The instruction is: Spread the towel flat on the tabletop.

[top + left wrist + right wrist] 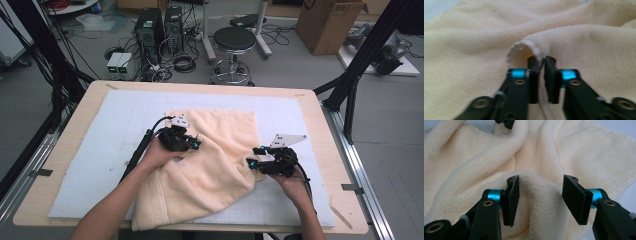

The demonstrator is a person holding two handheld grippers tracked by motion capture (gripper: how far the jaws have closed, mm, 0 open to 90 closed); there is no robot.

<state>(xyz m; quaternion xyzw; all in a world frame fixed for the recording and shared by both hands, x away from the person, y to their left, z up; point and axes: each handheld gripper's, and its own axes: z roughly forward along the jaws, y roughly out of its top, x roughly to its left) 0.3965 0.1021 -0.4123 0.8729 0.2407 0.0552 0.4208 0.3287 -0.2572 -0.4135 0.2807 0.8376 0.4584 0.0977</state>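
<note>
Left gripper [542,61]: jaws nearly together, pinching a raised fold of the towel [210,165] between the pads; the cloth arches up just beyond the tips.
Right gripper [540,195]: jaws standing apart, unclenched; a hump of towel edge lies between them, the left pad touching the cloth, the right pad clear of it.
Towel: cream terry, rumpled, lying on the white mat [95,150] at mid-table, its near corner hanging past the mat's front edge.
Hands: left hand [159,154] on the towel's left side; right hand [292,184] at its right edge.
Table [60,135]: wooden rim surrounding the mat.
</note>
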